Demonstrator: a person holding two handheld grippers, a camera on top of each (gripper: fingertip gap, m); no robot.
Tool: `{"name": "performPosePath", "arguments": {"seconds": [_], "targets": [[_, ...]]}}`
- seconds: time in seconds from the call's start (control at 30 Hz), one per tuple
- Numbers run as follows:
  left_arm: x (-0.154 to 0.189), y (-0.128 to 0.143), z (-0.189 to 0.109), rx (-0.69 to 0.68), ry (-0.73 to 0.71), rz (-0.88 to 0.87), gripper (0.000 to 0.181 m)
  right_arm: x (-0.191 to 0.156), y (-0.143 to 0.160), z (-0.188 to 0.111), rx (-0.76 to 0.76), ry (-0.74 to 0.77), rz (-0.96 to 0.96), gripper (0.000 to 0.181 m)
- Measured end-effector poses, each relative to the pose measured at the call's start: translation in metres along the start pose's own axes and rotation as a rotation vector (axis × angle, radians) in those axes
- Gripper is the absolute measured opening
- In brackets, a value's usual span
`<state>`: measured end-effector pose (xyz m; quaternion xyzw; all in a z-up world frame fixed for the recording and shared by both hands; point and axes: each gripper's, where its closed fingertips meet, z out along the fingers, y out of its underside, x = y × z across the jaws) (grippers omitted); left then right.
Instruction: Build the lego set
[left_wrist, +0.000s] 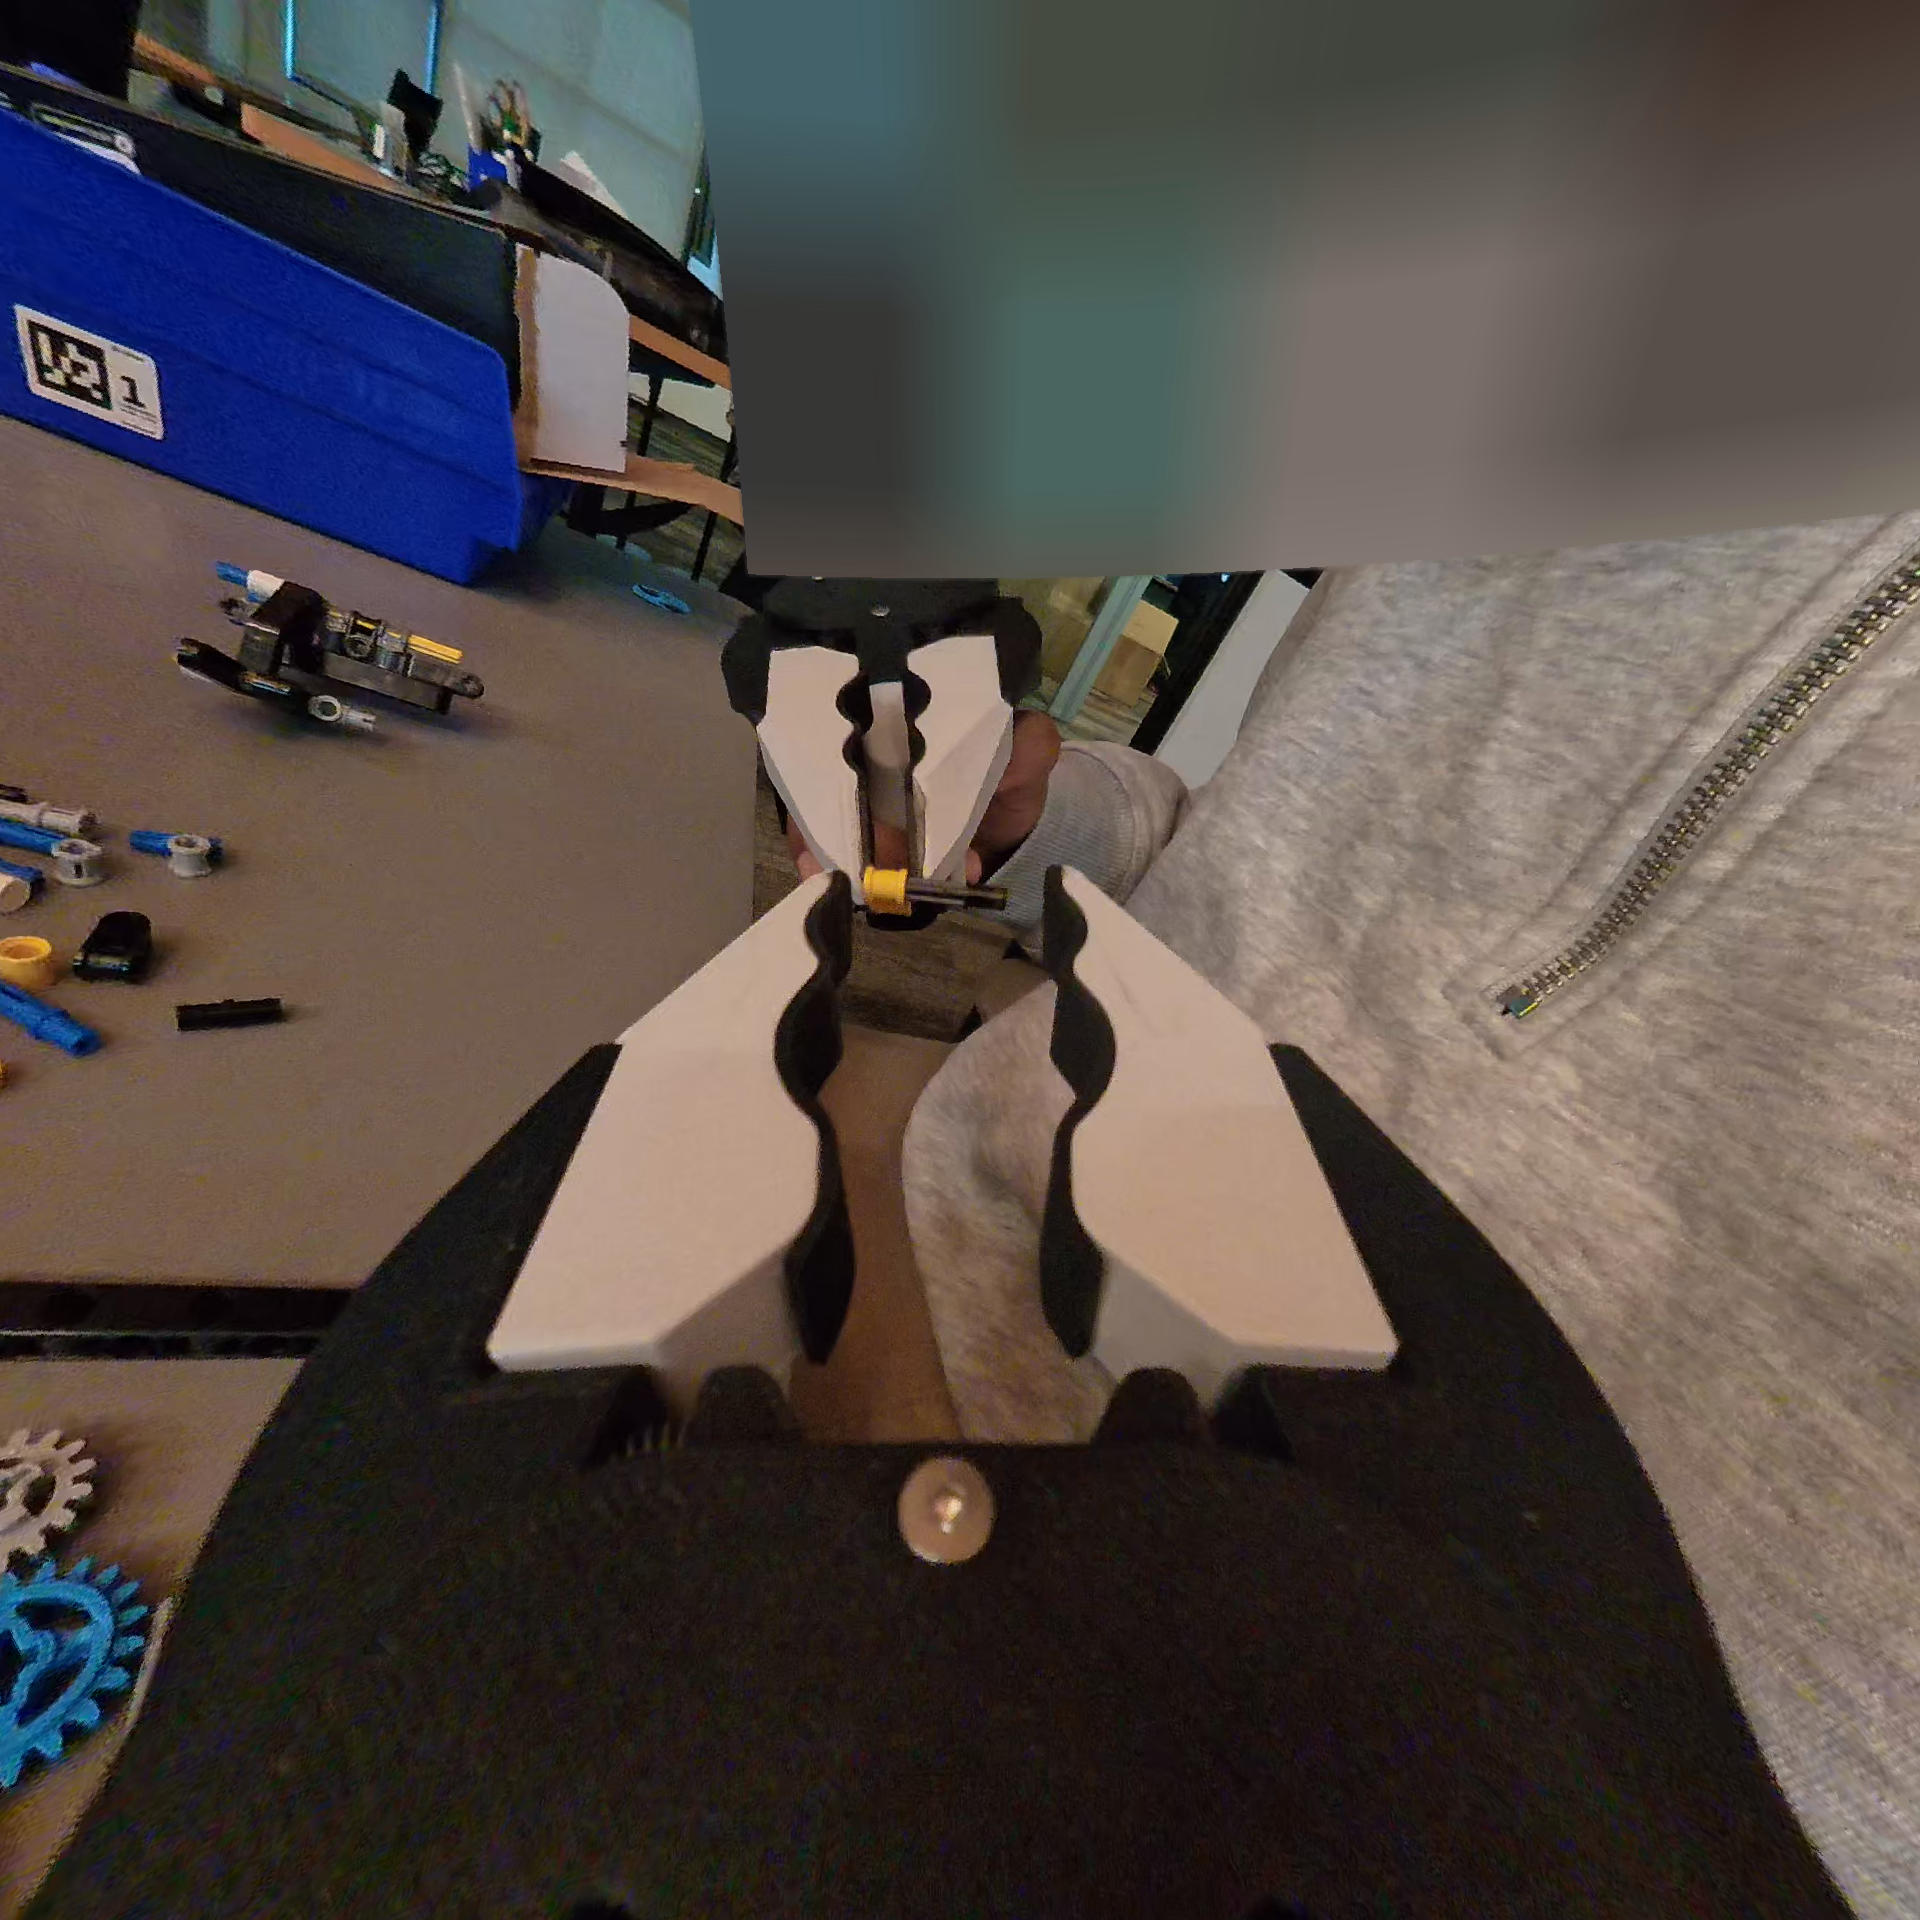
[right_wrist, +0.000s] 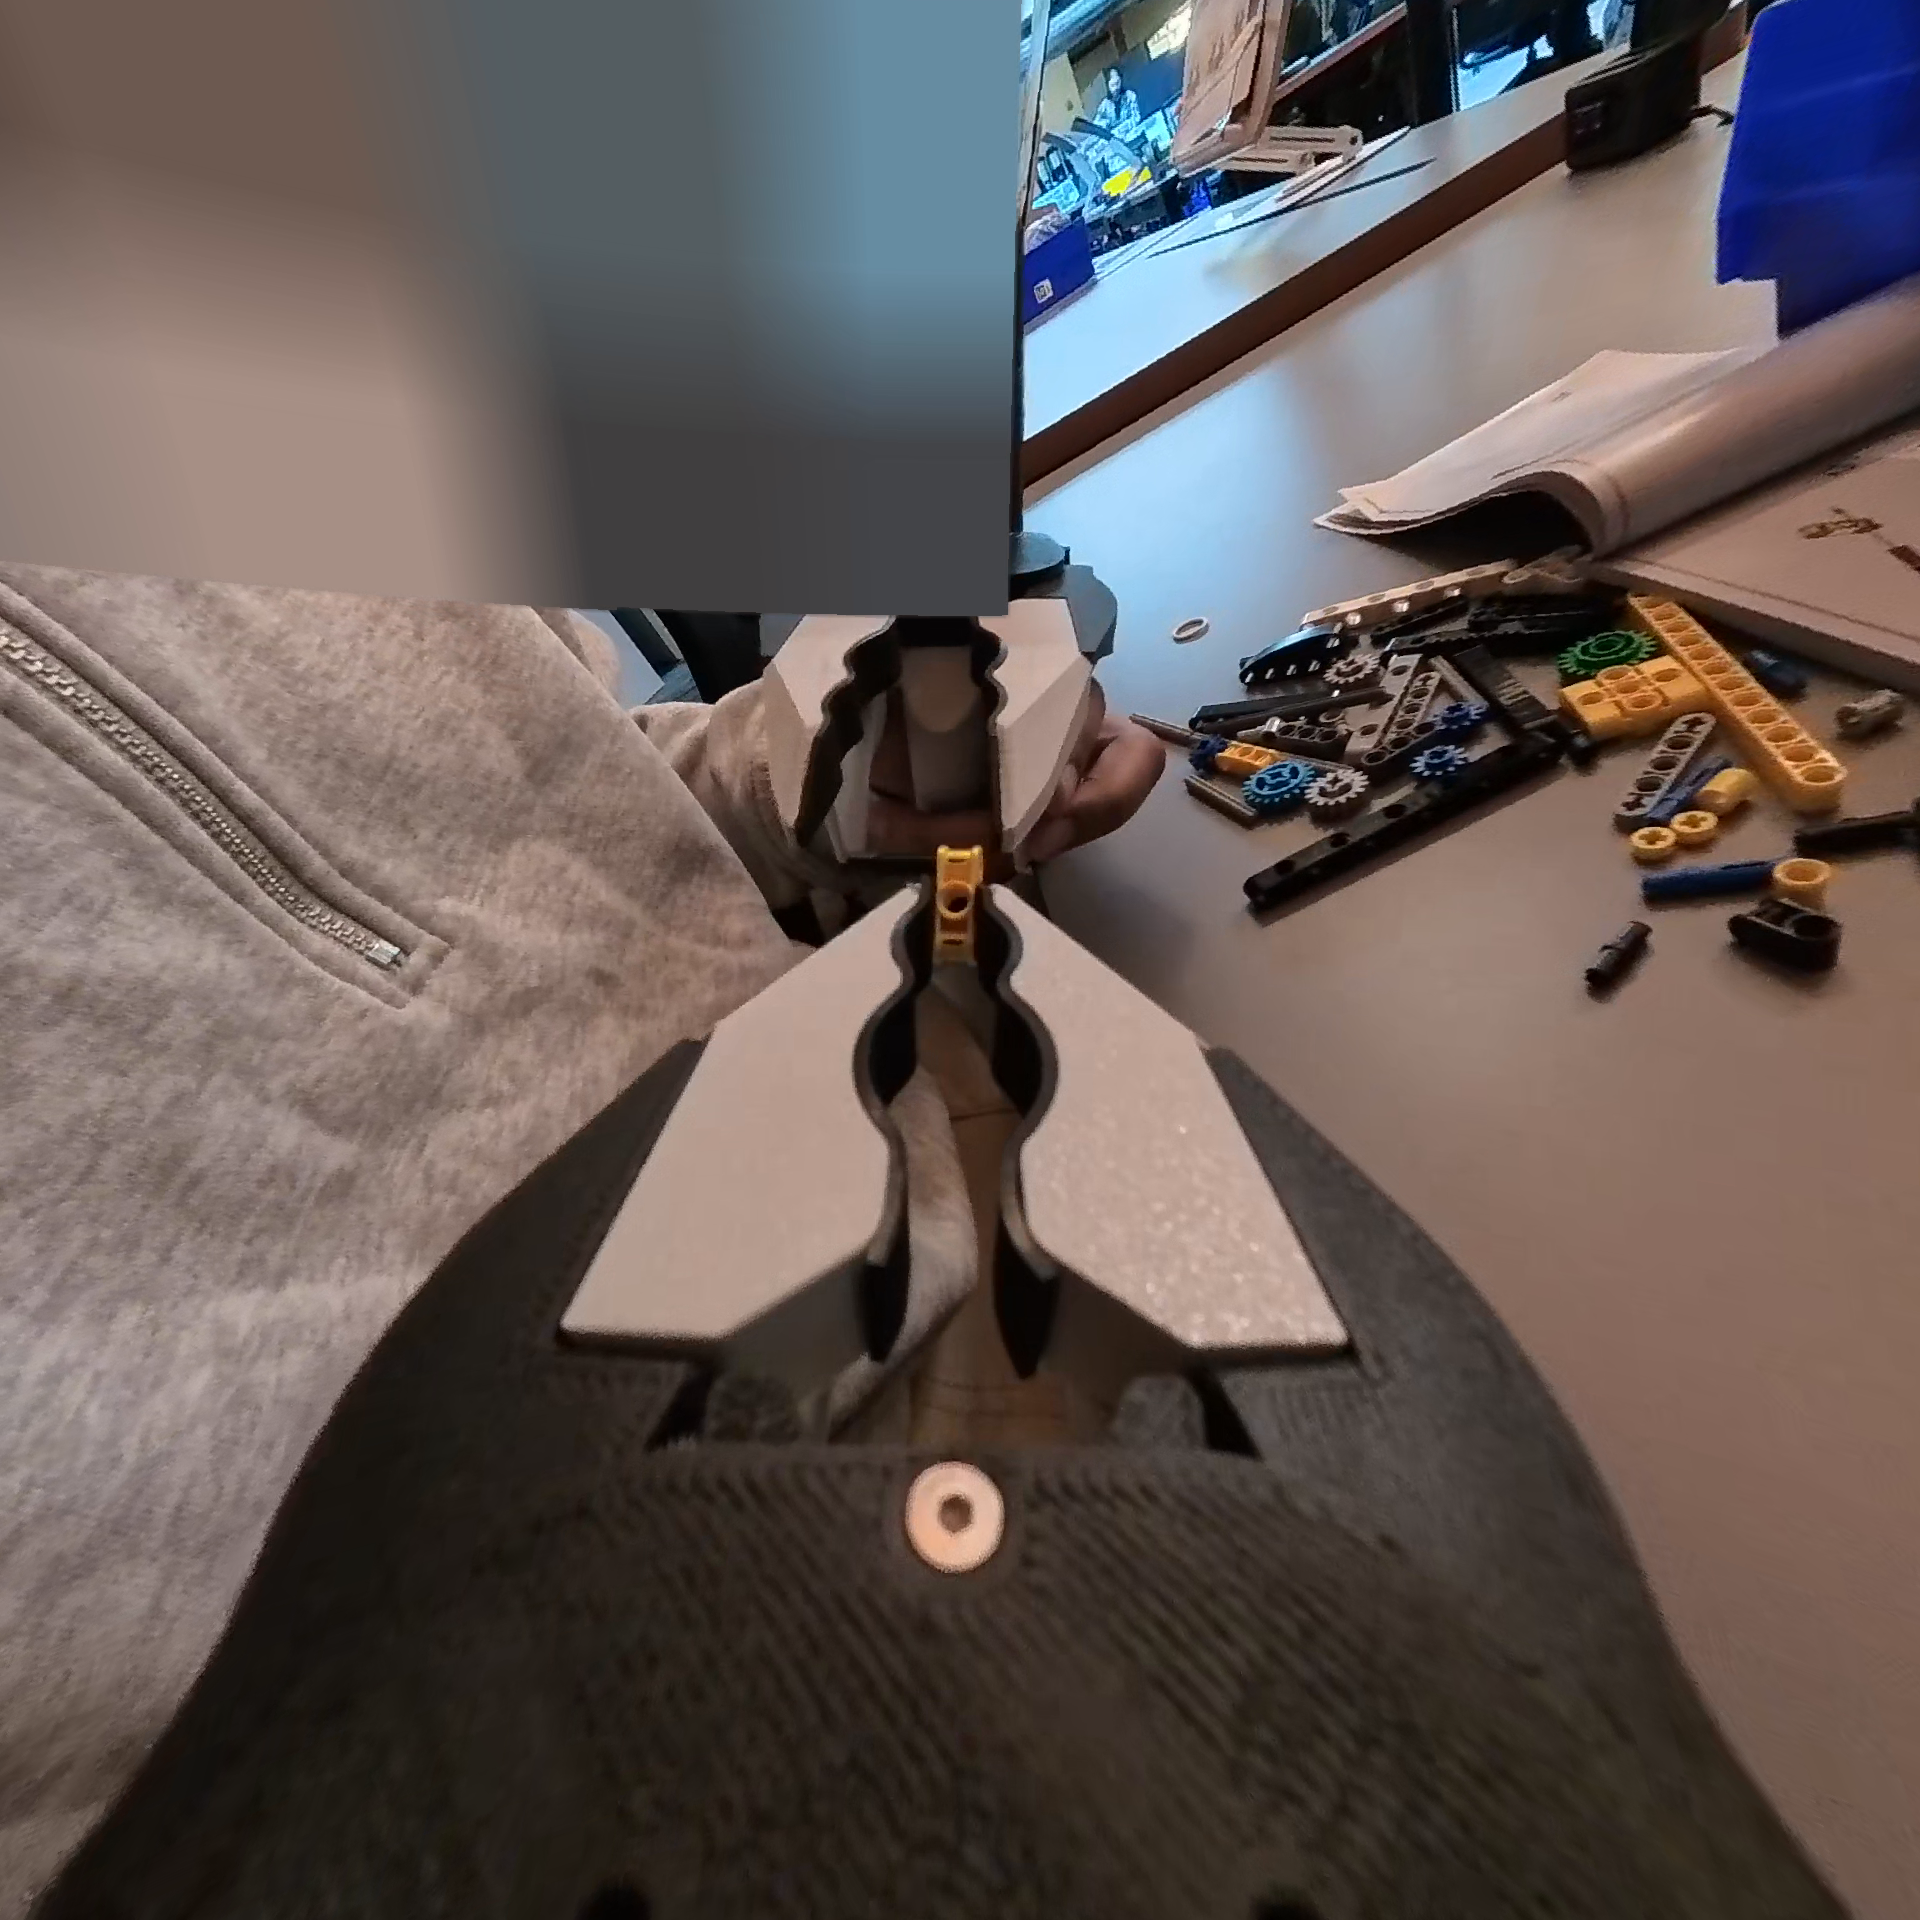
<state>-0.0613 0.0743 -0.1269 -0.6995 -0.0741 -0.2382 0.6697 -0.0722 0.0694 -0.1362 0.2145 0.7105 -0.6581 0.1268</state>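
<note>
My right gripper (right_wrist: 958, 896) is shut on a small yellow connector (right_wrist: 957, 906), held in the air off the table edge, in front of a person's grey zip top. In the left wrist view the connector (left_wrist: 886, 890) has a short black axle (left_wrist: 961, 896) sticking out sideways. My left gripper (left_wrist: 945, 891) is open and faces the right gripper (left_wrist: 889, 868) tip to tip, its fingers either side of the connector and axle. In the right wrist view the left gripper (right_wrist: 925, 844) stands open just beyond the connector.
A partly built black assembly (left_wrist: 322, 655) lies on the grey table (left_wrist: 468, 1039) beside a blue bin (left_wrist: 260, 343). Loose pins and bushes (left_wrist: 125, 945) and gears (left_wrist: 52, 1662) lie nearby. A pile of beams and gears (right_wrist: 1507, 717) sits by an open booklet (right_wrist: 1610, 457). Both grippers' tips are close together, under 4 cm apart.
</note>
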Motion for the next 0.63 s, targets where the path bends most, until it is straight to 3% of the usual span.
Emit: {"name": "performPosePath", "arguments": {"seconds": [0.63], "targets": [[-0.0026, 0.0037, 0.0031, -0.019, -0.016, -0.002, 0.023, -0.0032, 0.0021, 0.0023, -0.01, -0.012, 0.001, 0.005]]}}
